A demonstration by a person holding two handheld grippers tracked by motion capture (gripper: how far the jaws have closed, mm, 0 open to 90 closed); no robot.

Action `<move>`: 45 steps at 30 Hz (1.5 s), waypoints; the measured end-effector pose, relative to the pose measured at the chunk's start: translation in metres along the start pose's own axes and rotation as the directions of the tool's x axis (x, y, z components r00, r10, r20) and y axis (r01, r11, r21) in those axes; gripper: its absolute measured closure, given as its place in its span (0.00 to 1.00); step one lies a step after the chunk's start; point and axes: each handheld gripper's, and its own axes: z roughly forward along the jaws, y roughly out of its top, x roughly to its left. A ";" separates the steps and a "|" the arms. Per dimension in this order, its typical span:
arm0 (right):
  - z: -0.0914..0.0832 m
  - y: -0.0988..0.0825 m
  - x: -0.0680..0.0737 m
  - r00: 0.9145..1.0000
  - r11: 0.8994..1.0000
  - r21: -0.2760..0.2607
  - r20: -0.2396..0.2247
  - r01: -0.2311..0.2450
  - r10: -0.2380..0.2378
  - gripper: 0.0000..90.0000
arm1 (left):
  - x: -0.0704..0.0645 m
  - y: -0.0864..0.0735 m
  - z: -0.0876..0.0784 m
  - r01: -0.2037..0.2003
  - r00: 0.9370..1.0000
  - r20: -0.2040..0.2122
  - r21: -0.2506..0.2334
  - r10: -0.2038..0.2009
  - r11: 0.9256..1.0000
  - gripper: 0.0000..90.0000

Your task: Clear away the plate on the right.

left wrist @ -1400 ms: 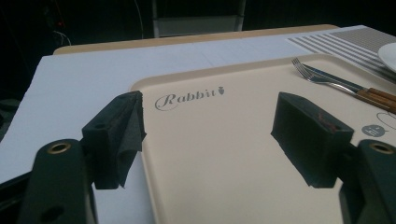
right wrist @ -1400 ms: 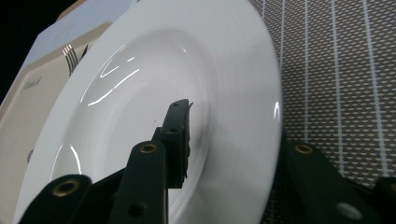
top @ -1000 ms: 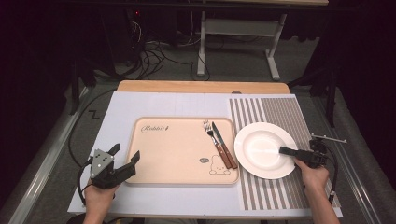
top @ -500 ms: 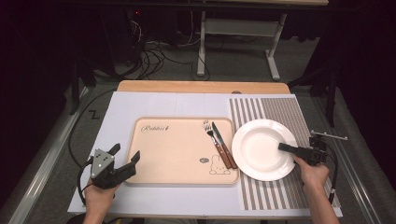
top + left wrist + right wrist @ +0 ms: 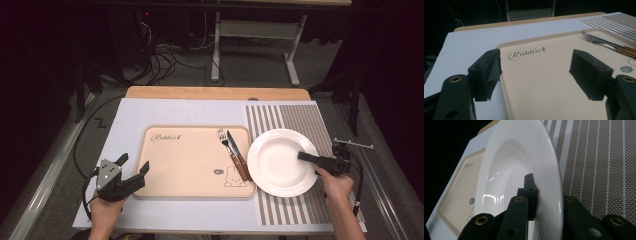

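Right gripper (image 5: 311, 158) jaws clamped on white plate (image 5: 280, 162) rim, just closed; plate on striped mat (image 5: 305, 120), right side of desk, beside tray (image 5: 190, 160). Left gripper (image 5: 134, 172) jaws apart at tray's left edge. Grasp step done; next you lift plate level, clear cutlery (image 5: 235, 155).

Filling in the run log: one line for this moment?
right gripper: shut on plate rim | left gripper: open, at tray corner | cutlery on tray
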 end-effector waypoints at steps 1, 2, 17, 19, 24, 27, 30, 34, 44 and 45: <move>-0.001 0.000 0.001 1.000 1.000 -0.008 -0.006 0.005 -0.005 0.94 | 0.000 0.000 0.000 0.002 1.000 -0.001 0.000 -0.002 1.000 0.29; -0.001 0.000 0.004 1.000 1.000 -0.010 -0.017 0.000 -0.001 0.94 | 0.000 0.000 0.000 0.003 1.000 -0.001 0.000 -0.003 1.000 0.29; 0.023 0.016 0.044 0.993 0.999 0.033 -0.110 0.042 -0.038 0.94 | 0.002 0.001 -0.001 0.012 1.000 -0.005 -0.010 -0.012 1.000 0.29; 0.029 0.017 0.049 0.992 0.998 0.041 -0.116 0.048 -0.043 0.93 | 0.002 0.001 -0.001 0.010 1.000 -0.005 -0.007 -0.010 1.000 0.29; 0.044 0.018 0.061 0.989 0.996 0.073 -0.144 0.051 -0.040 0.93 | 0.002 0.001 -0.001 0.008 1.000 -0.004 -0.008 -0.008 1.000 0.29; 0.052 0.018 0.067 0.987 0.995 0.080 -0.150 0.062 -0.050 0.93 | 0.003 0.001 -0.001 0.007 1.000 -0.006 -0.008 -0.007 1.000 0.29; 0.060 0.018 0.075 0.986 0.993 0.084 -0.154 0.078 -0.064 0.93 | 0.003 0.001 0.000 0.006 1.000 -0.008 -0.005 -0.006 1.000 0.29; 0.070 0.018 0.083 0.984 0.992 0.098 -0.166 0.085 -0.068 0.93 | 0.003 0.000 0.000 0.001 1.000 -0.005 -0.003 -0.001 1.000 0.29; 0.092 0.020 0.099 0.982 0.989 0.124 -0.179 0.086 -0.063 0.93 | 0.003 0.001 0.000 0.004 1.000 -0.003 -0.004 -0.004 1.000 0.29; 0.094 0.021 0.101 0.982 0.988 0.128 -0.179 0.086 -0.063 0.93 | 0.003 0.001 0.000 0.004 1.000 -0.002 -0.004 -0.004 1.000 0.29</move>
